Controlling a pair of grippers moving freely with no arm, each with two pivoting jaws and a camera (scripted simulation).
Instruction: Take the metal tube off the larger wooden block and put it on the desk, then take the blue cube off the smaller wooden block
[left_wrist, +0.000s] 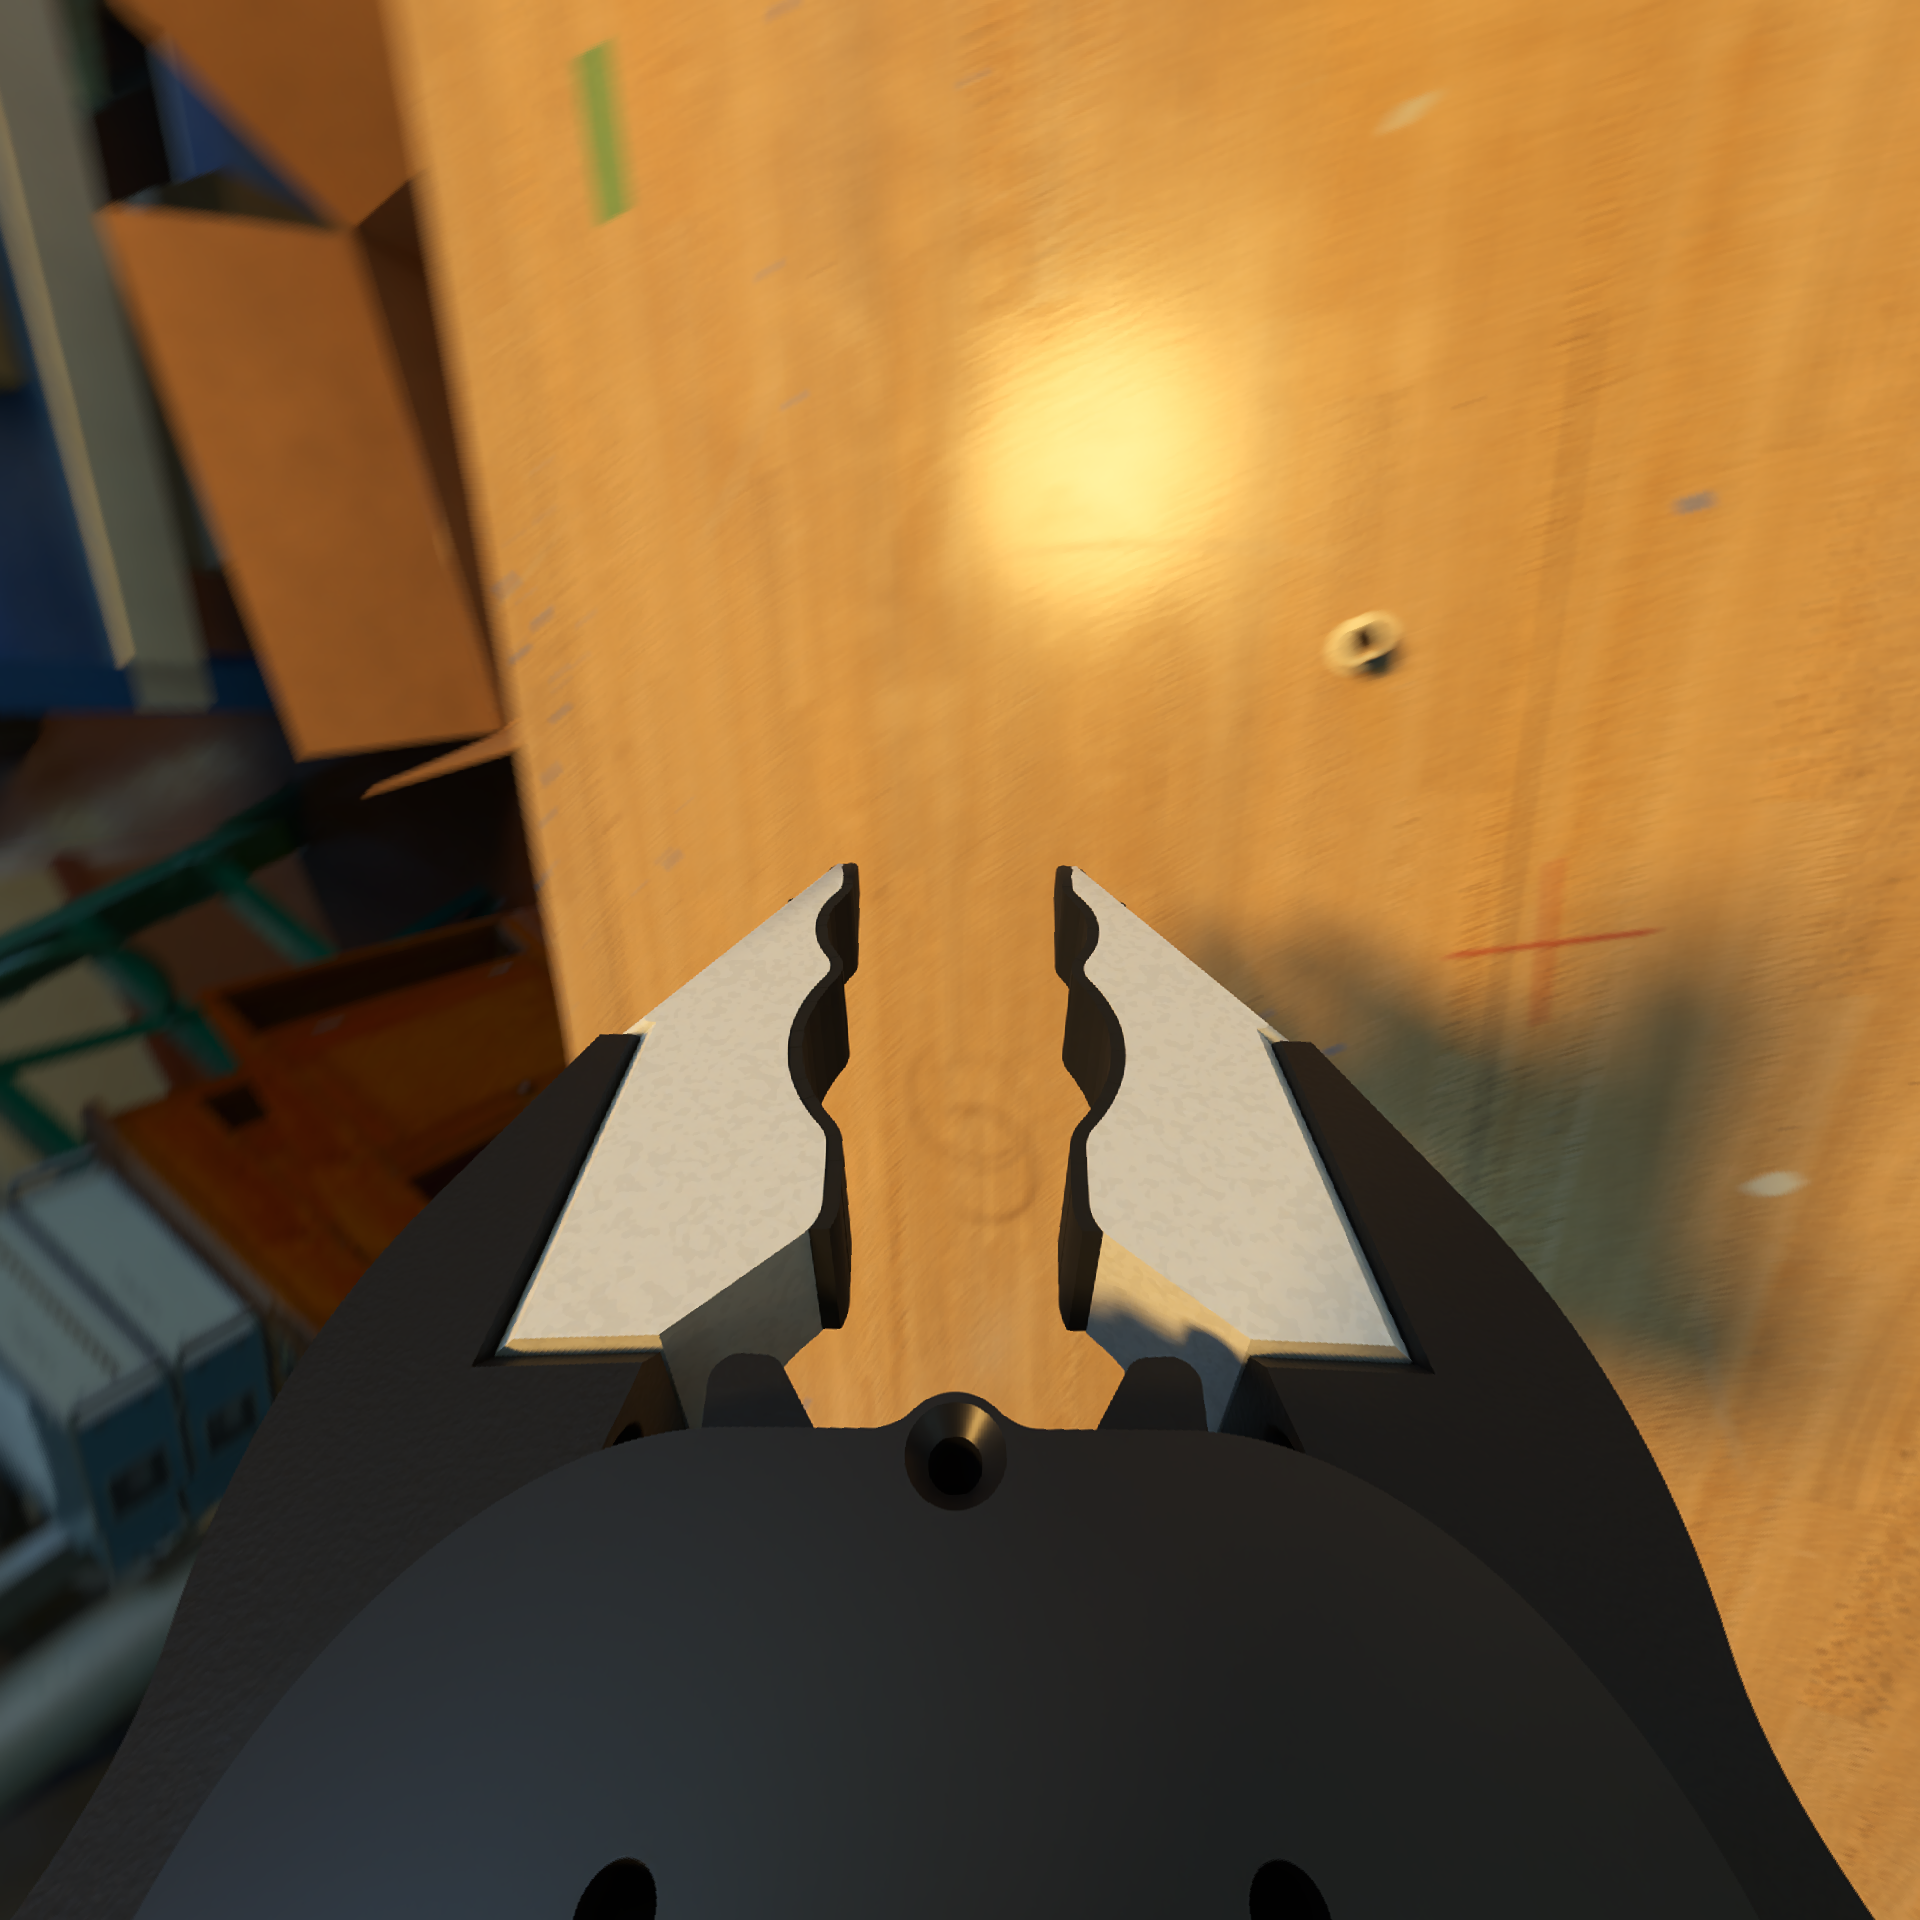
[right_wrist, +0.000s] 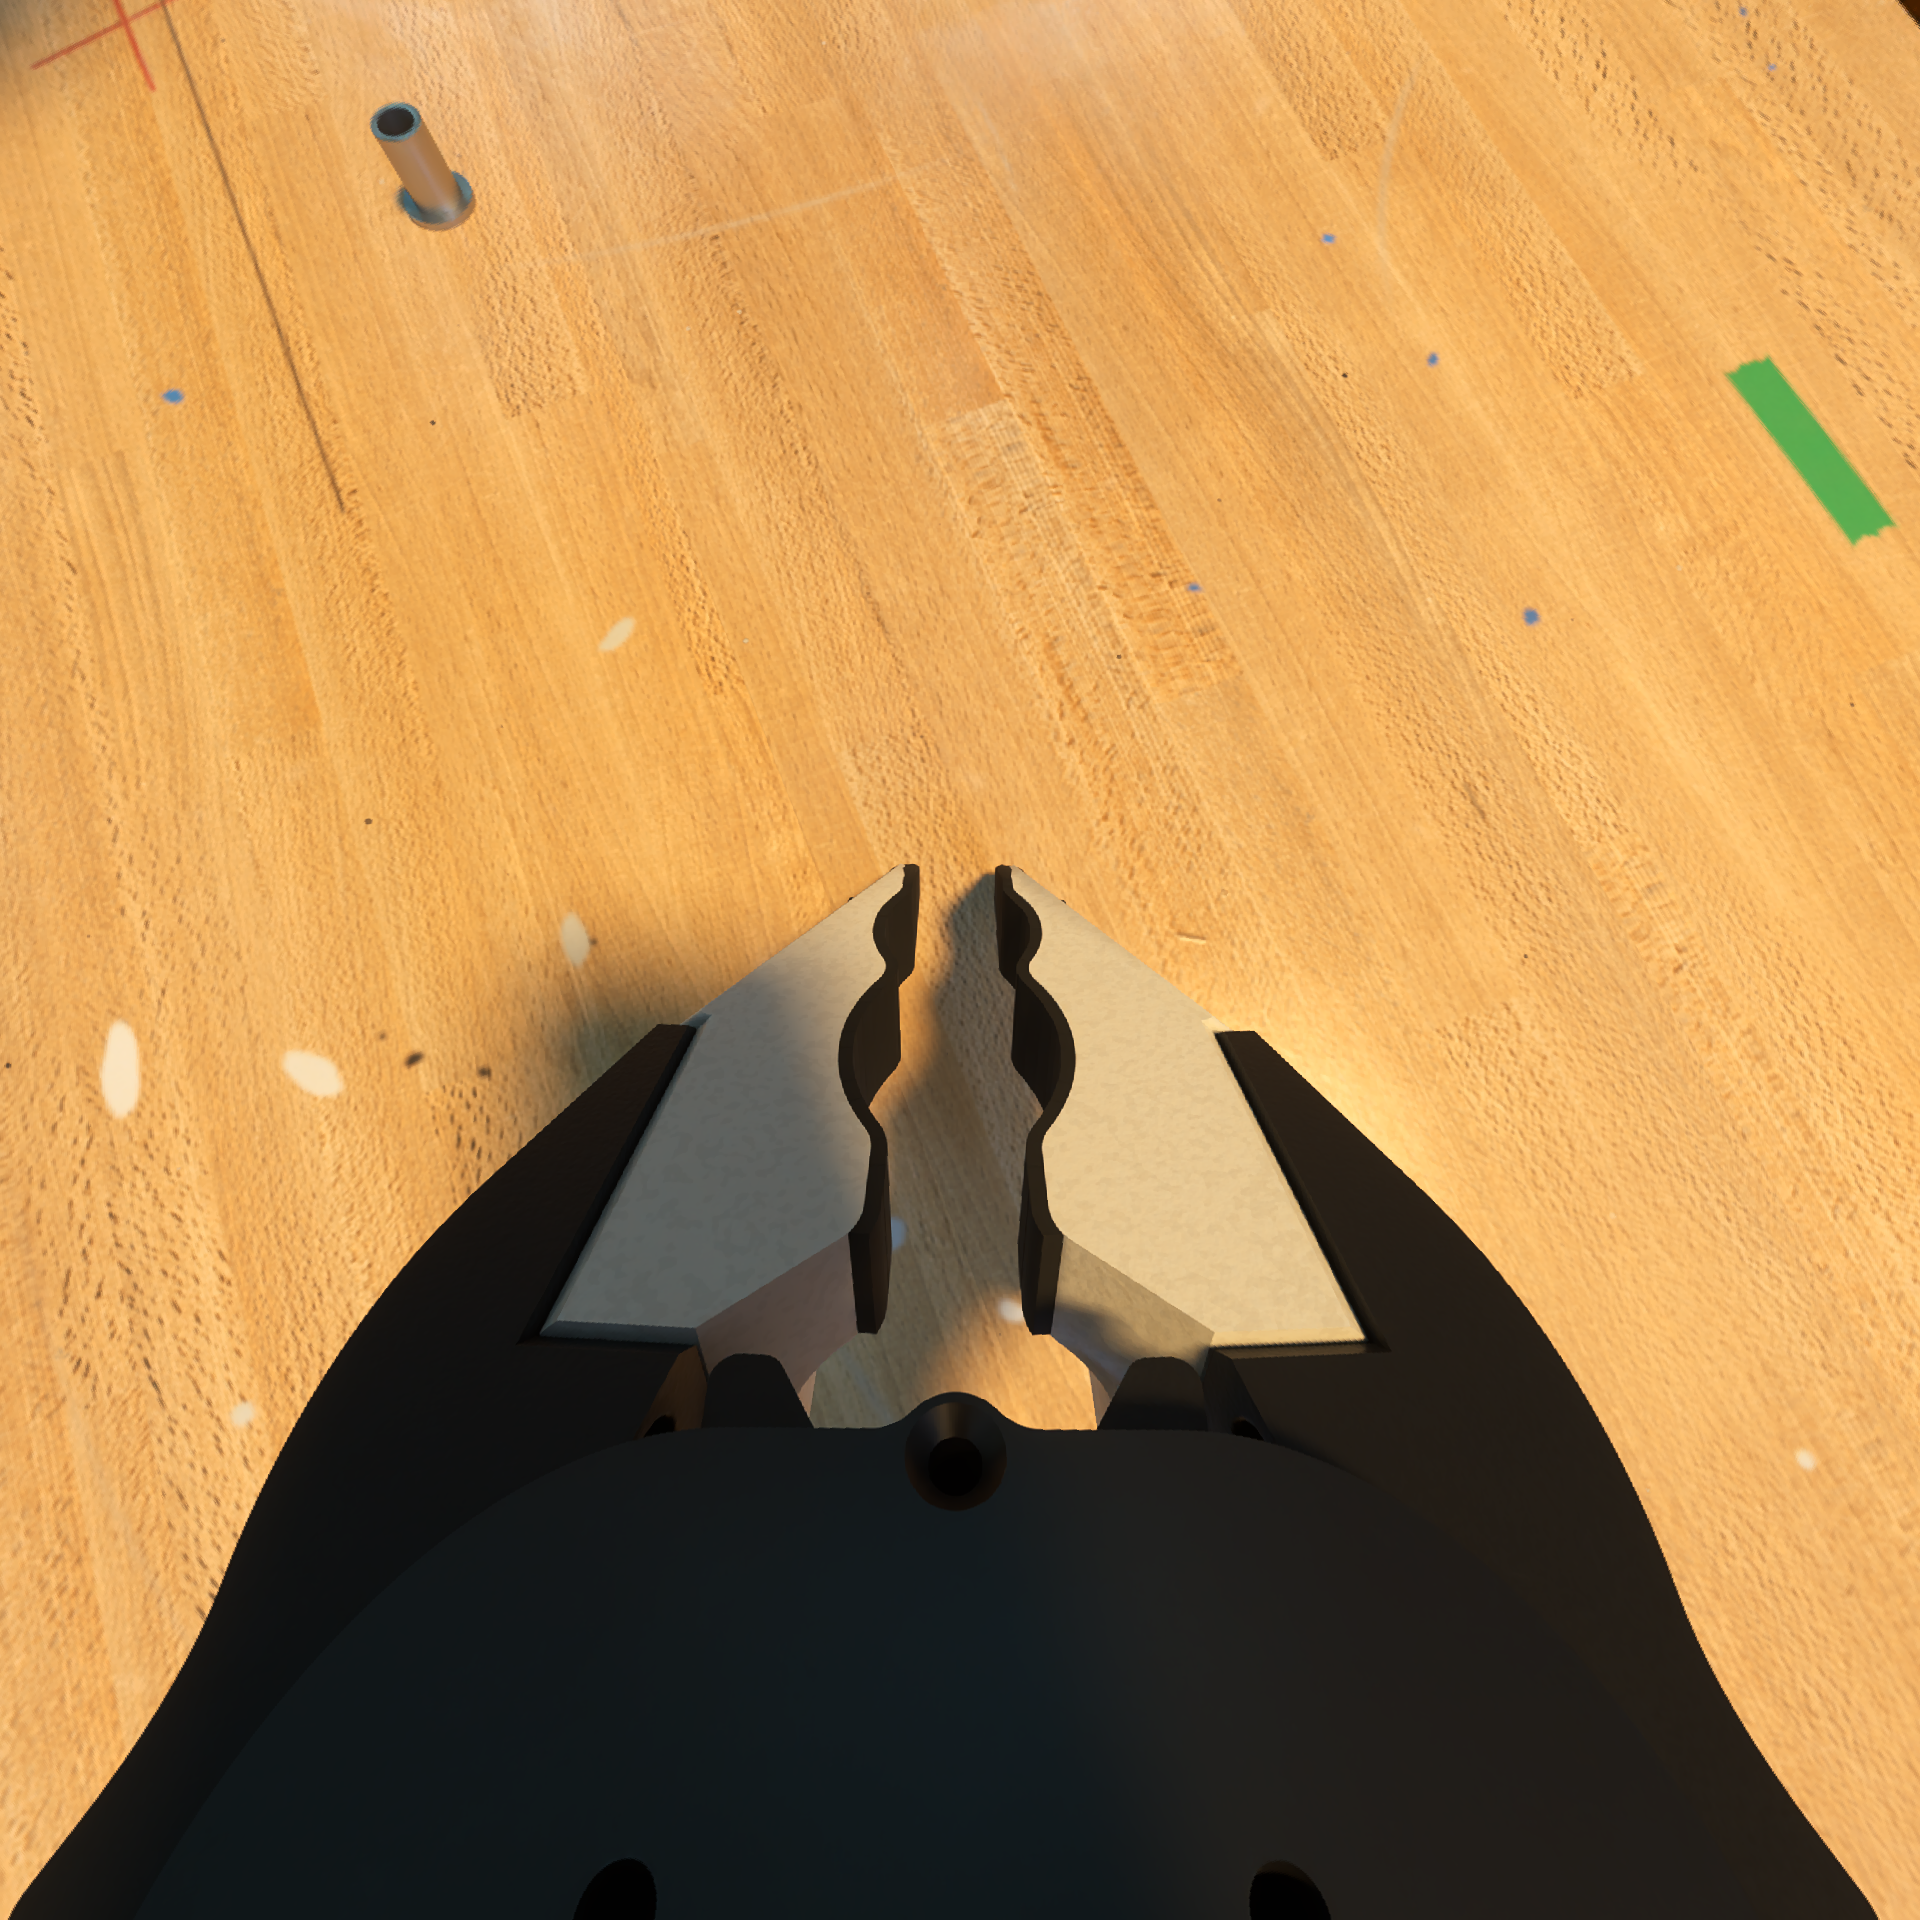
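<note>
The metal tube (right_wrist: 421, 166) stands upright on its flanged end on the wooden desk (right_wrist: 1143, 520), far ahead and left of my right gripper (right_wrist: 956, 873). That gripper is empty, its jaws only a narrow gap apart, low over the desk. My left gripper (left_wrist: 956, 873) is open and empty, looking down on the desk (left_wrist: 1039, 727) from higher up. The tube also shows small in the left wrist view (left_wrist: 1363, 642), ahead and to the right, seen end-on. No wooden block and no blue cube is in either view.
A green tape strip (right_wrist: 1808, 447) lies on the desk at the right; it also shows in the left wrist view (left_wrist: 603, 130). A red cross mark (left_wrist: 1548, 940) is near the tube. The desk's edge runs down the left, with an open cardboard box (left_wrist: 291, 468) and floor clutter beyond.
</note>
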